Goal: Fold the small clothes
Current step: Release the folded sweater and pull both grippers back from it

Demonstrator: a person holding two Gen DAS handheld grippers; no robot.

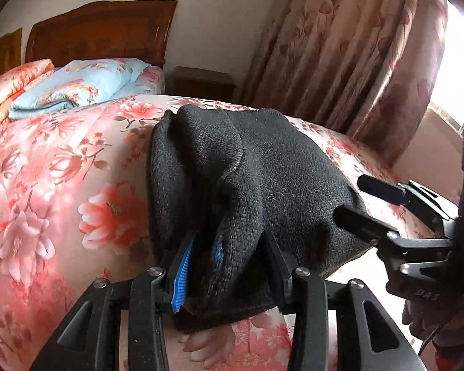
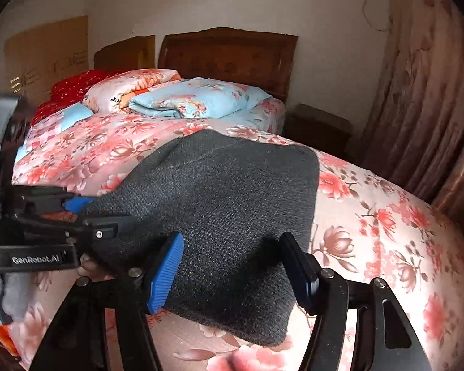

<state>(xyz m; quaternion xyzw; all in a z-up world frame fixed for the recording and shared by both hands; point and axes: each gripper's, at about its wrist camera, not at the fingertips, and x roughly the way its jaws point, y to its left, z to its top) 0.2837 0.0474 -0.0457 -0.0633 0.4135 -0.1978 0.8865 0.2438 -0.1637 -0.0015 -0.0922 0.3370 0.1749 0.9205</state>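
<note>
Left wrist view: the left gripper [image 1: 229, 262] has a bunched fold of the dark grey knitted garment [image 1: 232, 167] standing between its fingers, the blue ribbed pad [image 1: 182, 273] on one side and the black finger on the other. The cloth fills the gap and looks pinched, so I judge the jaws clenched on it. Beyond the fingertips the garment runs away over the pink floral bedspread [image 1: 62, 185], humped and creased, with one flap lying over another. To the right of the fingers, the right gripper [image 1: 352, 198] shows its two black fingers standing apart, the nearer one on the garment's edge.

Right wrist view: the right gripper [image 2: 232, 266] straddles the near edge of the same garment [image 2: 232, 191], cloth lying between the blue pad [image 2: 165, 273] and the black finger. Whether the pads press on it cannot be told here. Left of the fingers, the left gripper [image 2: 86, 213] meets the garment's corner. Ahead of the fingertips the cloth lies as a broad, fairly smooth panel.

As a judgement, folding is under way: the near edge is gathered up, but no tidy flat fold lies finished, and smoothing remains.
</note>
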